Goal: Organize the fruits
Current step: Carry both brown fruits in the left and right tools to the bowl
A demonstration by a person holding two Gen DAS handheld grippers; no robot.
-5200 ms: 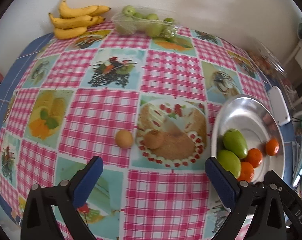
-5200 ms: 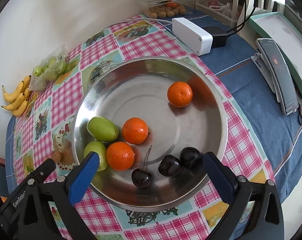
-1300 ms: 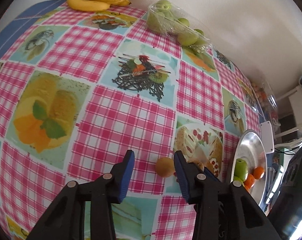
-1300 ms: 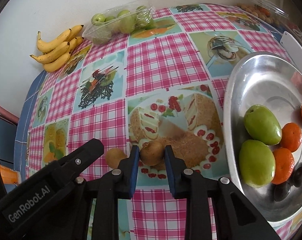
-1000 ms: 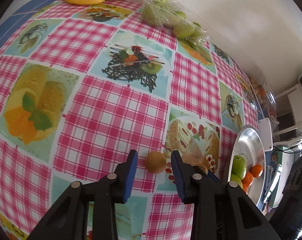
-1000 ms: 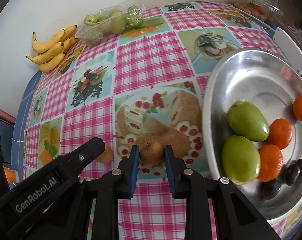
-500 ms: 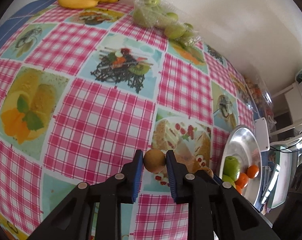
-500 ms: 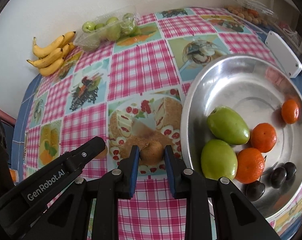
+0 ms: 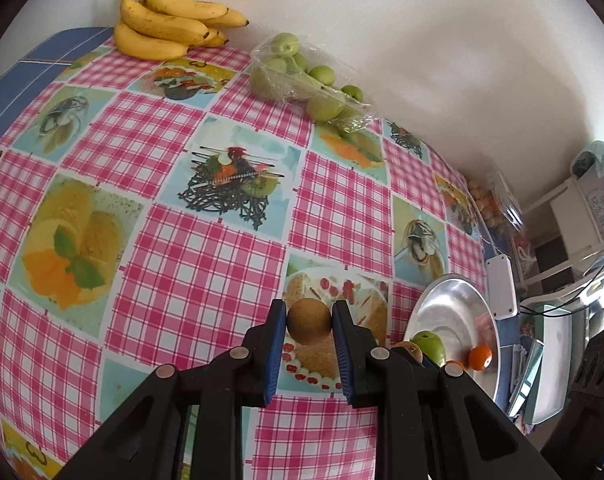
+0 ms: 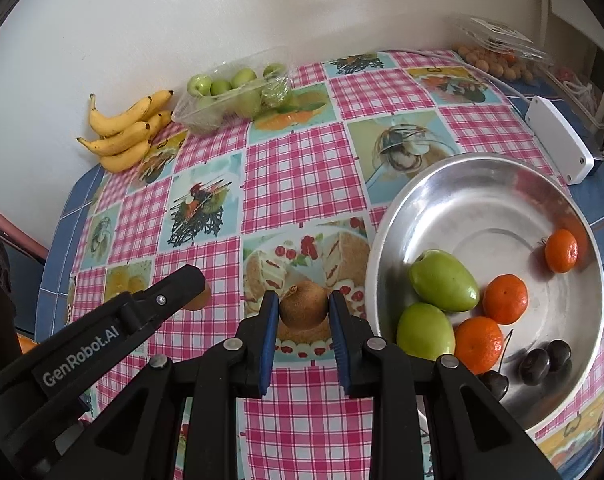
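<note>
My left gripper (image 9: 308, 320) is shut on a small round brown fruit (image 9: 309, 321), held above the checked tablecloth. My right gripper (image 10: 303, 312) is shut on a second brown fruit (image 10: 304, 306) with a small stem tip, also lifted off the cloth. A silver bowl (image 10: 473, 184) to the right holds two green fruits (image 10: 443, 280), three oranges (image 10: 505, 298) and dark cherries (image 10: 535, 360). In the left wrist view the bowl (image 9: 449, 312) sits at lower right, partly behind my right gripper. The left gripper's black body (image 10: 102, 332) crosses the lower left of the right wrist view.
Bananas (image 9: 166, 24) and a clear tray of small green fruits (image 9: 302, 80) lie at the table's far edge by the wall. A white box (image 10: 557, 138) with cables sits beyond the bowl. A clear pack of small round fruits (image 10: 489, 56) stands at the far right corner.
The left gripper closed on the brown fruit that lay on the cloth. Both grippers have risen with their fruits, and the table now looks farther away.
</note>
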